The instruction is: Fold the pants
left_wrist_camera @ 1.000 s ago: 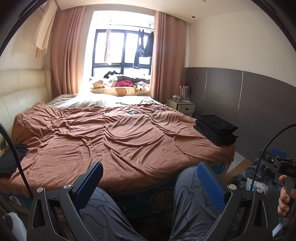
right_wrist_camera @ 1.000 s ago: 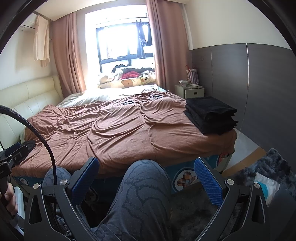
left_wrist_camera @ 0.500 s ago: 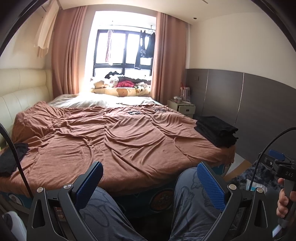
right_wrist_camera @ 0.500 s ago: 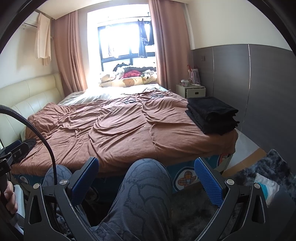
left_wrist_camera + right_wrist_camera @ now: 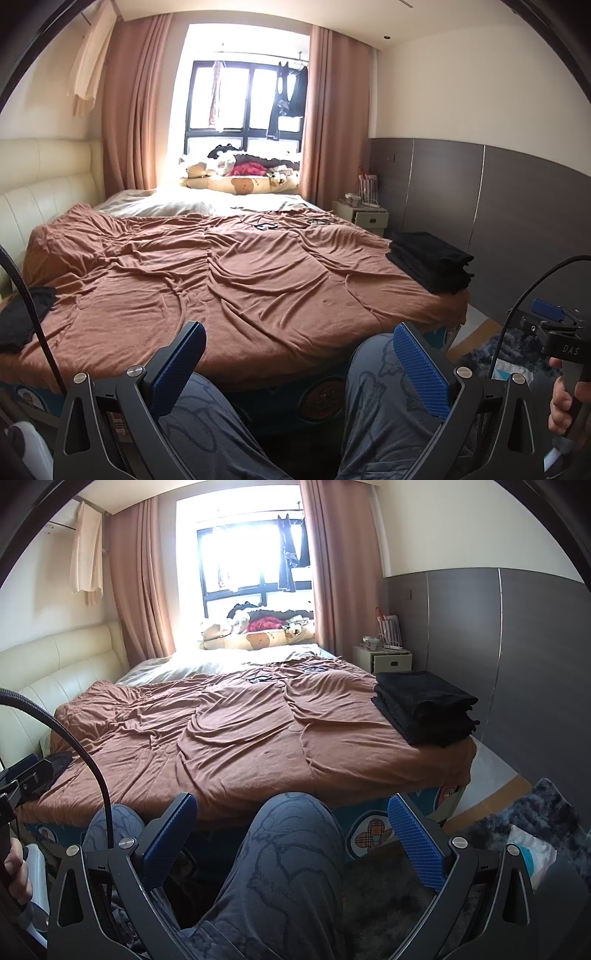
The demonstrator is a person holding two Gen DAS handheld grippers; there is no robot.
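A stack of folded black pants lies at the bed's right edge. A loose black garment sits on the bed's near left corner. My left gripper is open and empty, held low over a person's knees in grey patterned trousers, short of the bed. My right gripper is also open and empty, above a knee. Each view shows the other gripper's body at its edge, held by a hand.
A wide bed with a rumpled brown cover fills the middle. Cream headboard on the left, grey panelled wall on the right. A nightstand stands by the curtain. A dark rug with a white packet lies on the floor.
Both cameras have shifted very slightly; the view tilts a touch lower. The grippers stay open and nothing on the bed has moved.
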